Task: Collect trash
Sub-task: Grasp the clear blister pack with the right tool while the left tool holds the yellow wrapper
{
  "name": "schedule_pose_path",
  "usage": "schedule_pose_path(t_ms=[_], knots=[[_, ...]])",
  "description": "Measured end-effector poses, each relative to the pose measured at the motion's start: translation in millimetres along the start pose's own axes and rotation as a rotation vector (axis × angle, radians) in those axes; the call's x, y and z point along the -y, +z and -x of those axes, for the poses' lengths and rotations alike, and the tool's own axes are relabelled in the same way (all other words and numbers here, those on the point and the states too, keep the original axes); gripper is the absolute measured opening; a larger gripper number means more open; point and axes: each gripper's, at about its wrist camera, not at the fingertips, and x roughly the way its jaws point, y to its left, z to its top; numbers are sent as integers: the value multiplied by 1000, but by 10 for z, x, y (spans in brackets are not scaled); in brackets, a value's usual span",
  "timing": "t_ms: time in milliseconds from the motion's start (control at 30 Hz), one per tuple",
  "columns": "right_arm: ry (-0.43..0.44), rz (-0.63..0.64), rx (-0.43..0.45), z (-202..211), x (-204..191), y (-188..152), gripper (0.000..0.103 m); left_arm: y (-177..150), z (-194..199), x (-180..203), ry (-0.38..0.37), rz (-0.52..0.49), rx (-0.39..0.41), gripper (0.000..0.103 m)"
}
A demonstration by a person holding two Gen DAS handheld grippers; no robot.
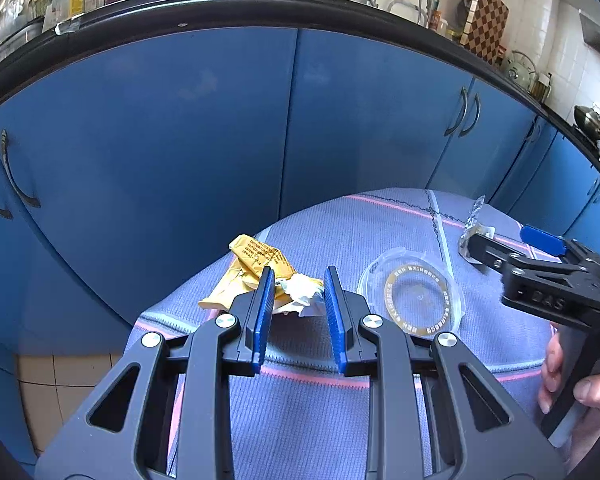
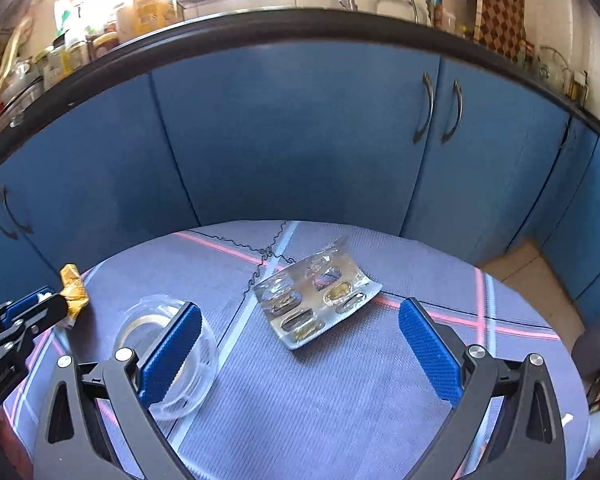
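A crumpled yellow wrapper (image 1: 252, 276) with a white tissue scrap (image 1: 302, 292) lies on a blue-grey cloth-covered stool (image 1: 300, 400). My left gripper (image 1: 298, 300) is open, its blue pads on either side of the tissue, just short of it. A clear round plastic lid (image 1: 414, 300) lies to its right; it also shows in the right wrist view (image 2: 168, 356). A used silver pill blister pack (image 2: 316, 300) lies ahead of my right gripper (image 2: 300, 344), which is wide open and empty. The wrapper (image 2: 73, 288) shows at the left there.
Blue cabinet doors (image 1: 220, 128) with metal handles stand close behind the stool, under a black counter edge (image 1: 260, 4) crowded with jars. Tiled floor (image 1: 56, 384) shows at the lower left. A cardboard box (image 2: 540, 280) sits on the floor at the right.
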Motion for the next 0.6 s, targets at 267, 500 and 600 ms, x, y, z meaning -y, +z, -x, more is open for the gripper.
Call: schedule_pose_path(t_ms=[267,500,600], knots=[[-38,-17,-52,-287,9,54,91,40,-16,-16,-11,11,17,26],[31,-38,-47,-114,72,-76,29,-4,65,5,-18,14,22,26],[47,-47,-41,65,98,-161,28,-10,110,70,-27,0,18,26]])
